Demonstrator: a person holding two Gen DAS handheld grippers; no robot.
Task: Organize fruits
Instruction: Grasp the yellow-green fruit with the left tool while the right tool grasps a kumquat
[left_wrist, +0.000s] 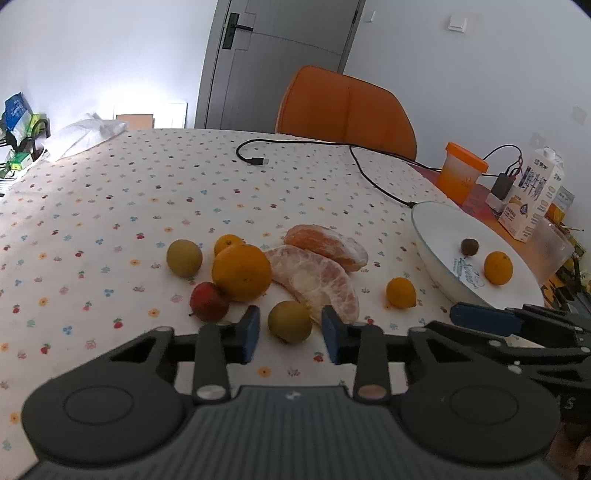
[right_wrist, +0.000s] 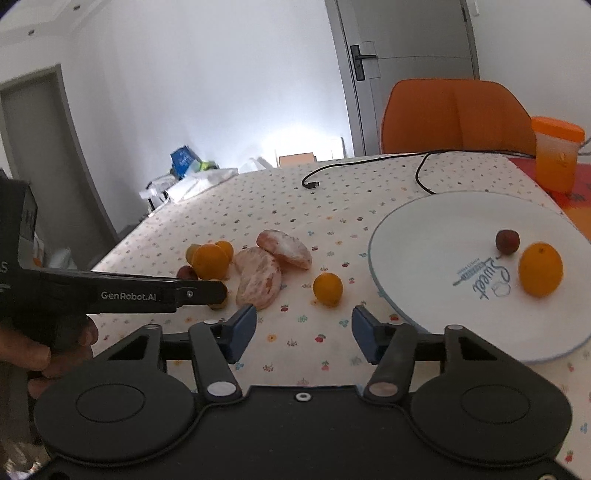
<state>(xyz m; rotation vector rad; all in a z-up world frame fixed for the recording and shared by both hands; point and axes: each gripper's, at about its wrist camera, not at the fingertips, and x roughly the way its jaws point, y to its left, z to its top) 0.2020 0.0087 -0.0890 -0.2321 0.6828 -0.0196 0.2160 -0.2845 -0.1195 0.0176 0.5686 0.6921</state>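
L gripper: jaws narrow around green fruit on table, contact unclear. R gripper: jaws half open, empty. Plate holds orange and dark fruit.

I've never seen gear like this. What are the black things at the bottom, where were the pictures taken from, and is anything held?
No robot: a person holds hand-held tongs in each hand, and each picture comes from a camera riding on one pair, looking along its blue pads. One shows the left tongs, the other the right tongs. On the flowered tablecloth lie oranges, peeled citrus pieces, a red fruit and greenish fruits; the white plate holds an orange and a dark fruit. One greenish fruit sits between the left pads, not visibly pinched. The right tongs are open, empty.
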